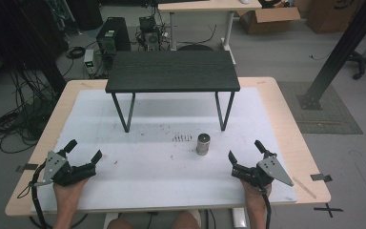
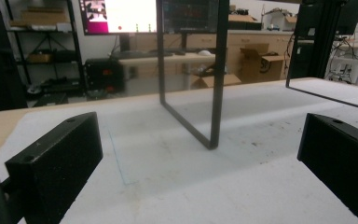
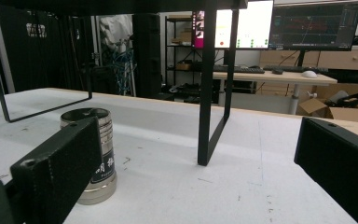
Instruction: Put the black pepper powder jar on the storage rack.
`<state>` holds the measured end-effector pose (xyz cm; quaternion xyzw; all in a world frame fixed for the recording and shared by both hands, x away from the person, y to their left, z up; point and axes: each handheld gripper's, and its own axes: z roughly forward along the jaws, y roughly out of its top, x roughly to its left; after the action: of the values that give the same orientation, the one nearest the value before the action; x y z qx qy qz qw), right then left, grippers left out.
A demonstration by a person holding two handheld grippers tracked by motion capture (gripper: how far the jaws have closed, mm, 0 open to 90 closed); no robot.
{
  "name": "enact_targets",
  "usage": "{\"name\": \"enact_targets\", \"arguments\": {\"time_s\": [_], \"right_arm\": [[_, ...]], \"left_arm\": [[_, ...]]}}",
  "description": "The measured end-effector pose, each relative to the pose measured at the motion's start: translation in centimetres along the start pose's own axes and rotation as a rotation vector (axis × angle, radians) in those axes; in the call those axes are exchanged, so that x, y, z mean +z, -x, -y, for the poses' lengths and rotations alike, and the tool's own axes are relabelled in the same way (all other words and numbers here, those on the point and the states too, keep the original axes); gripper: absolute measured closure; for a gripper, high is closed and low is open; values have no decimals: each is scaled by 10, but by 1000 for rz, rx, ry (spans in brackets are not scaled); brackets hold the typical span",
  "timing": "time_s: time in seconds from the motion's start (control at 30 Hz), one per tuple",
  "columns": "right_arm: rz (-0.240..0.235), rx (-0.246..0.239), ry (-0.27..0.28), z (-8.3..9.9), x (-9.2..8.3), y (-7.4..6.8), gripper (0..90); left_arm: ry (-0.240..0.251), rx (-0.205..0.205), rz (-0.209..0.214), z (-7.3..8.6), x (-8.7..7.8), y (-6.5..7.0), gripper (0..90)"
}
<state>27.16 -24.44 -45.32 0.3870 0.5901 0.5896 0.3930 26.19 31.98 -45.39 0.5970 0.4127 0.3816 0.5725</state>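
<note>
So the person is sitting at the 6 o'clock edge of the light wooden table (image 1: pixel 286 119), which is wearing a scuffed white mat (image 1: pixel 162 167) over most of its top. The left gripper (image 1: pixel 83 149) is resting at about 8 o'clock on the mat, its jaws gaping wide with nothing between them. The right gripper (image 1: pixel 245 150) is parked at about 4 o'clock, jaws spread just as wide and also empty. The small ribbed silver metal cylinder with a black label band (image 1: pixel 203 144) is standing upright a bit right of centre, near the right gripper at its 10 o'clock but not touching it. Behind it, toward 12 o'clock, a low black wood-grain shelf on thin black metal legs (image 1: pixel 172 70) is standing on the mat.
</note>
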Motion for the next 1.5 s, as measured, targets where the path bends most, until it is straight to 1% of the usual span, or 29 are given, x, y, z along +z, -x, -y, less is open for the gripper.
{"name": "enact_targets", "arguments": {"time_s": [0.1,0.2,0.73,1.17,1.2,1.5], "right_arm": [[0,2,-1,0,0,0,6],[0,0,0,0,0,0,6],[-1,-3,8,0,-1,-1,2],[-6,-3,-2,0,0,0,1],[-13,-7,-6,0,1,0,1],[-23,0,-2,0,0,0,2]], "left_arm": [[16,-14,-1,1,-2,-1,2],[12,-5,0,0,-1,-1,2],[17,-2,-1,1,-2,0,5],[20,-1,1,1,-2,0,5],[19,-1,0,1,-2,0,5],[19,-1,0,1,-2,0,5]]}}
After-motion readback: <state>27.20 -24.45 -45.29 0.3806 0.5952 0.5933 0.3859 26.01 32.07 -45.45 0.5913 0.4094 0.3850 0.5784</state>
